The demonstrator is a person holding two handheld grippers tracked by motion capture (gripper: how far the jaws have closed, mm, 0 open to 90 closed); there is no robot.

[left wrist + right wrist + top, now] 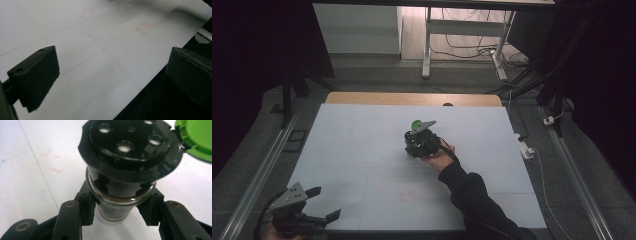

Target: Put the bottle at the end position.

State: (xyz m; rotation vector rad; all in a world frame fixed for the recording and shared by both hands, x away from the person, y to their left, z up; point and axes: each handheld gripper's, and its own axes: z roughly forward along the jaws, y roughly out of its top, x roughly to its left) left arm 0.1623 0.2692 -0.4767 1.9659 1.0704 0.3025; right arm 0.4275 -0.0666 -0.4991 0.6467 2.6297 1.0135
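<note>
- The spice jar (117,205) is a glass shaker with a black perforated cap (130,147) and a green flip lid (197,137) hinged open at the upper right of the right gripper view.
- In the high view the green lid (416,123) shows near the middle of the frame, just above the right gripper (421,141).
- The right gripper (117,210) pinches the jar's glass neck from both sides, just below the black cap.
- The white table (362,150) lies under it; faint red marks (56,162) sit on it left of the jar.
- The left gripper (319,204) sits at the lower left of the high view, its jaws spread wide with nothing between them, above the table's near edge (140,87).
</note>
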